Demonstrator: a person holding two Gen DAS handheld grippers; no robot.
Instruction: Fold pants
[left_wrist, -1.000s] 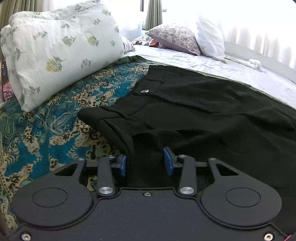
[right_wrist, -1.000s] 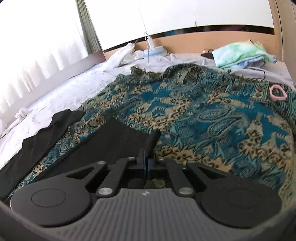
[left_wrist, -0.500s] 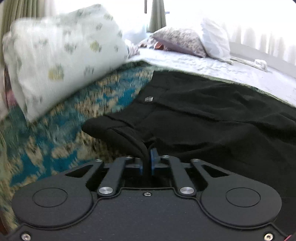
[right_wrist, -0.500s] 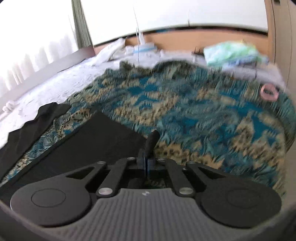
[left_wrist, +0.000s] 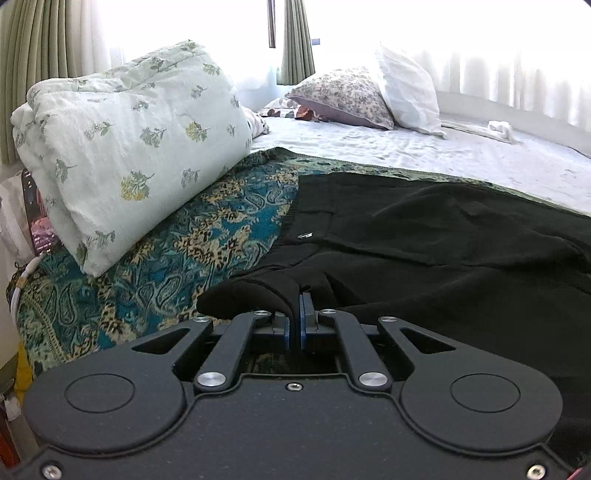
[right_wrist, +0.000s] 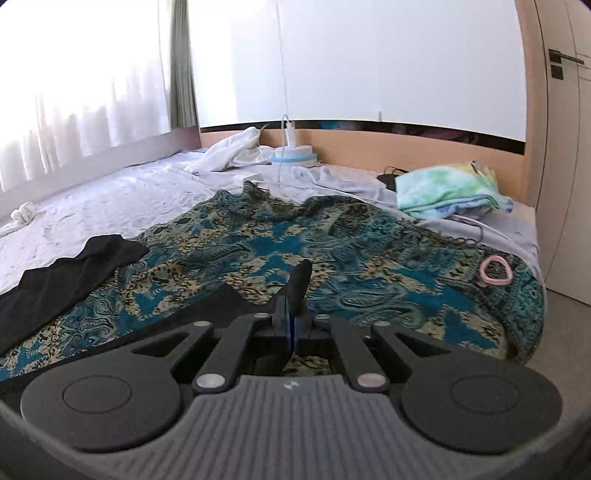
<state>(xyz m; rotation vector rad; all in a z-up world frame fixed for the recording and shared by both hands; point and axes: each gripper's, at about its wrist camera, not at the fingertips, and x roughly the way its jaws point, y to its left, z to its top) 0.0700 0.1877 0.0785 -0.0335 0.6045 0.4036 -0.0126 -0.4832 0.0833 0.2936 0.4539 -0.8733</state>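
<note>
Black pants (left_wrist: 424, 236) lie spread on a teal paisley blanket (left_wrist: 207, 221) on a bed. My left gripper (left_wrist: 294, 321) is shut on the near waistband corner of the pants, which bunches up over the fingertips. A small metal clasp (left_wrist: 305, 235) shows on the waistband. My right gripper (right_wrist: 291, 325) is shut on the hem of the near pant leg (right_wrist: 299, 280), which is lifted above the blanket. The other pant leg (right_wrist: 66, 273) lies flat at the left in the right wrist view.
A folded floral quilt (left_wrist: 125, 147) sits at the left and two pillows (left_wrist: 354, 96) stand behind. In the right wrist view a folded green towel (right_wrist: 447, 188), a blue-white device (right_wrist: 293, 157) and a pink ring (right_wrist: 495, 271) lie on the bed.
My left gripper has shut on the waistband corner and raised it. My right gripper has lifted the leg hem higher off the blanket.
</note>
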